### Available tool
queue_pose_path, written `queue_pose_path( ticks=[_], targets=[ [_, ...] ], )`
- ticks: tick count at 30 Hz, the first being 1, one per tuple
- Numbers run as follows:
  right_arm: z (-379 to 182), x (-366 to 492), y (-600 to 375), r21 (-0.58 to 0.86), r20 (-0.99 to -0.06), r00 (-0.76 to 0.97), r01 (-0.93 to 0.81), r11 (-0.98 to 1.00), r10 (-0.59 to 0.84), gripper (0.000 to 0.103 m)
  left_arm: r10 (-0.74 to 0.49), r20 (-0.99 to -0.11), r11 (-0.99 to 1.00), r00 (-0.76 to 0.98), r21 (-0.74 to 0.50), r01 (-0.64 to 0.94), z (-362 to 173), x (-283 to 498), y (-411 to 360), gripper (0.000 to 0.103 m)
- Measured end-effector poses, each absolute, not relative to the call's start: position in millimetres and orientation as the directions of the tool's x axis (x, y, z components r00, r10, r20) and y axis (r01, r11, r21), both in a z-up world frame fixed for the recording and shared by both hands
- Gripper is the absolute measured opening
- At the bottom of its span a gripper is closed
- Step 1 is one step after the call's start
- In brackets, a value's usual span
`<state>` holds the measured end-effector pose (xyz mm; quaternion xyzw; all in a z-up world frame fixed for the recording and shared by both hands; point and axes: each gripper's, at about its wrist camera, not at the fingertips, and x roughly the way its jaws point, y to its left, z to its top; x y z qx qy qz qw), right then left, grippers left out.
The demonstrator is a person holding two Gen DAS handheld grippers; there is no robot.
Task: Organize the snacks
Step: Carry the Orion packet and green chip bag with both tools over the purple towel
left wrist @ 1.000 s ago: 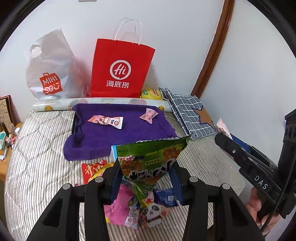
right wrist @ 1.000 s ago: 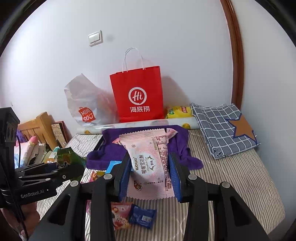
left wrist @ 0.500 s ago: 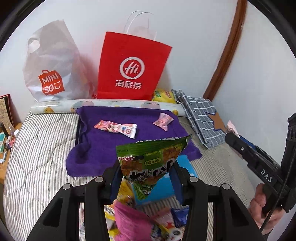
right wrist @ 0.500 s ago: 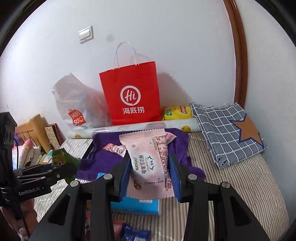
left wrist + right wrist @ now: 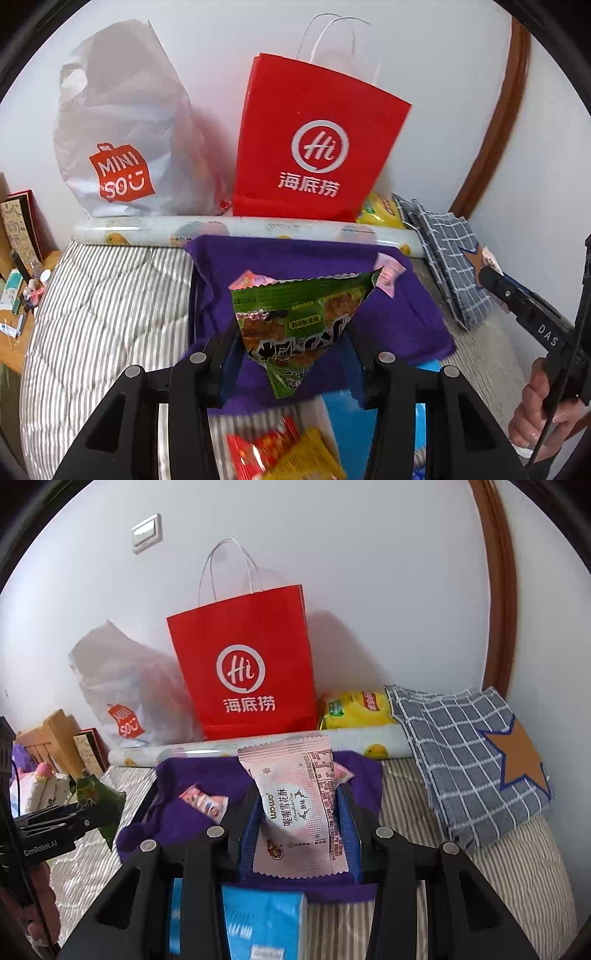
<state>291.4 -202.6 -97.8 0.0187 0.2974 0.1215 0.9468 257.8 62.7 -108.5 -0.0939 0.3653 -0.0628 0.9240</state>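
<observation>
Step in hand: carry. Left tool (image 5: 291, 354) clamped on green snack bag (image 5: 299, 321); right tool (image 5: 299, 834) clamped on pink snack packet (image 5: 301, 805) — both above purple towel (image 5: 306, 258) (two snacks already there). Next: lower, release.

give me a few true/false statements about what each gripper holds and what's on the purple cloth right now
1. The left gripper is shut on a green snack bag. True.
2. The right gripper is open. False: it is shut on a pink snack packet.
3. Two small snack packets lie on the purple cloth. True.
4. The red paper bag lies flat on the bed. False: it stands upright against the wall.
5. A yellow chip bag sits left of the red bag. False: it sits to its right.
</observation>
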Motion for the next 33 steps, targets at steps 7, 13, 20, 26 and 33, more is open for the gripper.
queue_pose_path(
  ticks=[7,13,20,26,33],
  targets=[
    [-112.1,326.7,-198.4,0.106,-0.576,0.778,-0.235,0.966,0.252,0.040,-0.181,-0.668,0.973,0.721,-0.227,0.035,-128.8,290.1,71.0,0.045],
    [-156.4,345.2,-203.3,0.148,-0.625,0.730,-0.236,0.960,0.276,0.040,-0.159,-0.701,0.977,0.696,-0.212,0.010,-152.8,295.3,78.0,0.045],
    [-182.8,356.7,-206.0,0.180,-0.676,0.672,-0.247,0.952,0.302,0.040,-0.154,-0.717,0.975,0.680,-0.220,-0.011,-163.8,298.9,82.3,0.045],
    [-189.0,360.0,-202.7,0.153,-0.692,0.665,-0.246,0.957,0.282,0.040,-0.164,-0.726,0.971,0.668,-0.237,-0.018,-168.5,300.2,84.7,0.045],
    [-196.1,364.7,-201.4,0.143,-0.710,0.651,-0.240,0.960,0.269,0.040,-0.195,-0.733,0.961,0.652,-0.274,-0.020,-173.5,302.2,87.7,0.045]
  ],
)
